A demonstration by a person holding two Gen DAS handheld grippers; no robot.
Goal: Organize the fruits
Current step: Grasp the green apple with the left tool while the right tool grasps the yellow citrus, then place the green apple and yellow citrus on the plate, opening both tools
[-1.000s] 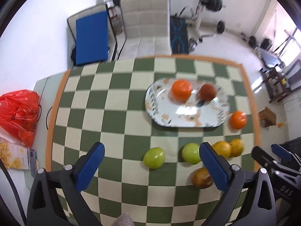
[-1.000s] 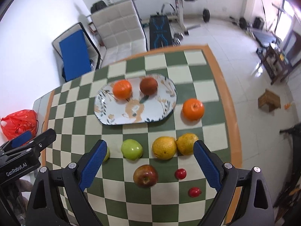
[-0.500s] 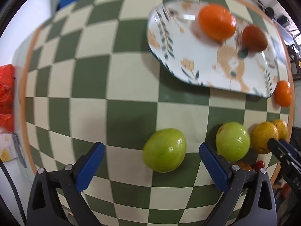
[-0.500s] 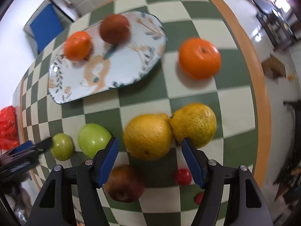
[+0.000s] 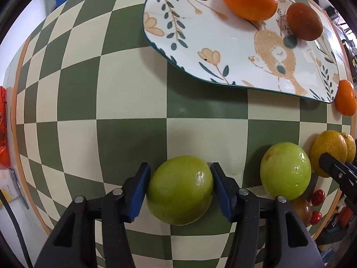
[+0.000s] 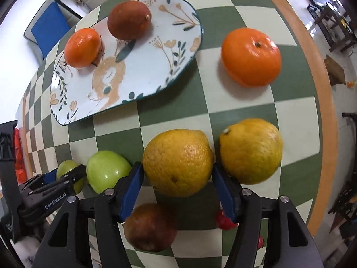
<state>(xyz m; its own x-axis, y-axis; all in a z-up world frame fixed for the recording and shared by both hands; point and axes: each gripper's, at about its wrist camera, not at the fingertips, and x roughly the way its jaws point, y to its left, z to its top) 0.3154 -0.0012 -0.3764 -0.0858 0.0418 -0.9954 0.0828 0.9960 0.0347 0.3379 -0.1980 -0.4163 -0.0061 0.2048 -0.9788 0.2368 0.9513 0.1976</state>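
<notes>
In the left wrist view my left gripper [image 5: 178,178] points straight down, its jaws closing, blue pads pressing both sides of a green apple [image 5: 178,192] on the checkered table [image 5: 111,89]. In the right wrist view my right gripper [image 6: 177,176] is closing too, its pads touching the flanks of a yellow orange [image 6: 178,163]. A second yellow orange [image 6: 251,150] lies against its right side and a second green apple [image 6: 107,169] to its left. The patterned oval plate [image 6: 145,67] beyond holds an orange tangerine [image 6: 82,47] and a brown fruit [image 6: 128,20].
Another tangerine [image 6: 251,57] sits on the table right of the plate. A reddish apple [image 6: 149,227] and small red tomatoes [image 6: 223,221] lie under the right gripper. The table's orange rim [image 6: 323,111] runs close on the right. A red bag [image 5: 3,129] is at far left.
Both grippers dropped down onto the fruit. The left jaws, wide apart before, closed onto the green apple. The right jaws narrowed further around the yellow orange.
</notes>
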